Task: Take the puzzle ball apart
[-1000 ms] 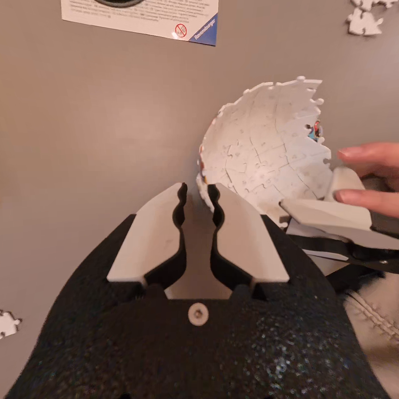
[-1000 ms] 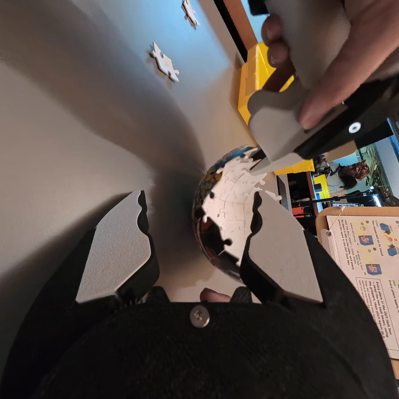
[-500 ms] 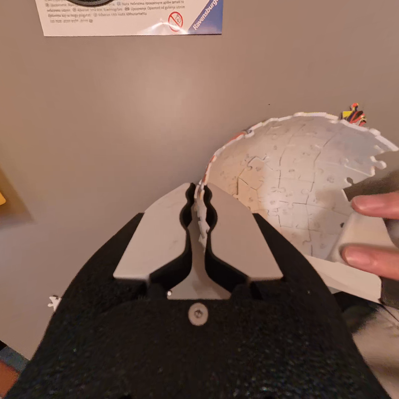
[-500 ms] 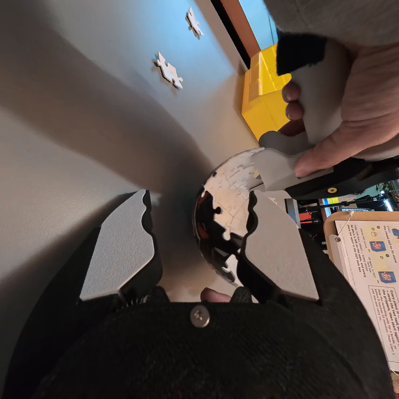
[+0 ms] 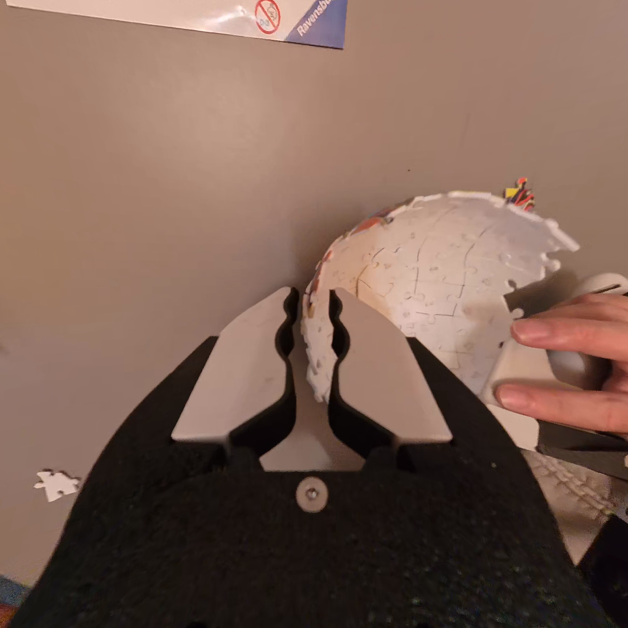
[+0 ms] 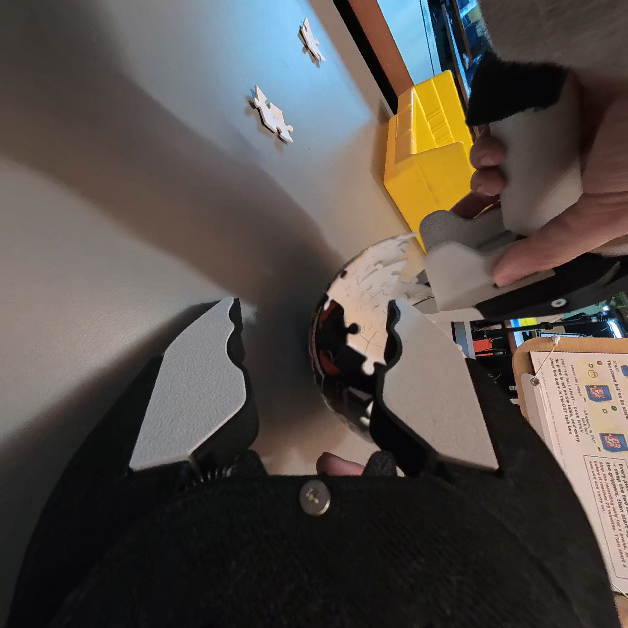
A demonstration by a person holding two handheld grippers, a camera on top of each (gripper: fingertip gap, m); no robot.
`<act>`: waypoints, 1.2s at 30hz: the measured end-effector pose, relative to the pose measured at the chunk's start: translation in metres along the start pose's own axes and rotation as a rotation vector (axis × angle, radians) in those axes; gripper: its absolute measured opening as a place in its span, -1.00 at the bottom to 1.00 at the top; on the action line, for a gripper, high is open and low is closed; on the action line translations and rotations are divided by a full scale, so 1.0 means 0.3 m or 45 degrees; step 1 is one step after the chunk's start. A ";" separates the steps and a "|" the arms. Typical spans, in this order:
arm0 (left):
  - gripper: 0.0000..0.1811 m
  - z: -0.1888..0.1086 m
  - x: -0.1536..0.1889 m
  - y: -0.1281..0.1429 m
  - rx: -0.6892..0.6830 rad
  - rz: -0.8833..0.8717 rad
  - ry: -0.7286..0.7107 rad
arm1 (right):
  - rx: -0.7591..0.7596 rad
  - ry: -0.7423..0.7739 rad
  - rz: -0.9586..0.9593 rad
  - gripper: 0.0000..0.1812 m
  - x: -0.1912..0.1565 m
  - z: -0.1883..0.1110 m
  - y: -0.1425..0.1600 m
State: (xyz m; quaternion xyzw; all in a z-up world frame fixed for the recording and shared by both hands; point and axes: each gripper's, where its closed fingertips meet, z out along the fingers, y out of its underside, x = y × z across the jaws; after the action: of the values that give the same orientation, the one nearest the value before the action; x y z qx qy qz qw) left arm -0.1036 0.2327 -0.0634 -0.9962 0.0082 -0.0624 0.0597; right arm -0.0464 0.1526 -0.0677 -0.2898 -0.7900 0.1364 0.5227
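The puzzle ball [image 5: 441, 289] is an open half shell, white inside and printed outside, lying on the grey table. My left gripper [image 5: 312, 292] has the shell's left rim between its narrow jaws and is shut on it. It also shows in the right wrist view [image 6: 452, 272], clamped on the rim. My right gripper [image 6: 312, 302] is wide open. Its right finger [image 6: 435, 390] lies against the inside of the shell [image 6: 360, 295], and its left finger stands well clear outside. In the left wrist view that right gripper [image 5: 509, 363] reaches into the shell from the right, held by a hand.
Loose white pieces lie on the table [image 5: 56, 484] [image 6: 273, 115] [image 6: 311, 40]. A coloured piece [image 5: 518, 195] lies behind the shell. A printed leaflet [image 5: 204, 17] lies at the far edge. A yellow box [image 6: 428, 153] and a clipboard with a sheet [image 6: 577, 424] stand beyond the ball. Left tips and right tips are each some 15 centimeters from the coloured piece [image 5: 518, 195].
My left gripper moved onto the shell's rim and its jaws came together around it. The shell has turned its opening more towards the left camera. The right gripper stayed open.
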 end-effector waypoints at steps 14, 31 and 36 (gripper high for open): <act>-0.85 -0.050 0.007 -0.003 0.045 0.071 -0.137 | -0.001 -0.005 -0.006 -0.17 -0.007 0.004 -0.002; -0.74 -0.067 -0.006 0.072 0.353 -0.020 -0.047 | -0.011 -0.010 -0.096 -0.40 -0.029 0.016 -0.006; -0.70 0.009 -0.022 0.111 0.225 0.010 -0.101 | -0.022 -0.013 -0.151 -0.43 -0.037 0.016 -0.006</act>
State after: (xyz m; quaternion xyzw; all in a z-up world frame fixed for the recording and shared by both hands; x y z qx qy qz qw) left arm -0.1099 0.2000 -0.0709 -0.9888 0.0040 -0.0233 0.1477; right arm -0.0481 0.1451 -0.0770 -0.2461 -0.8097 0.1000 0.5233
